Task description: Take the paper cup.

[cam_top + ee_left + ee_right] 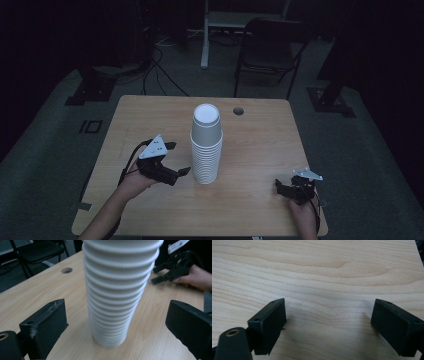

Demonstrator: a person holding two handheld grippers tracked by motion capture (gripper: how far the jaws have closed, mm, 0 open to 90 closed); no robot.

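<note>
The cup stack (206,145) is stood upright mid-table, just right of the left gripper (179,159), whose jaws are spread wide and aimed at its lower half. The right gripper (286,188), also spread wide, is parked well off, so the left's clearly nearer.

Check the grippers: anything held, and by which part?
Nothing is held. The left gripper stands open, jaws either side of the cup stack without touching; the right gripper is open over bare table.
</note>
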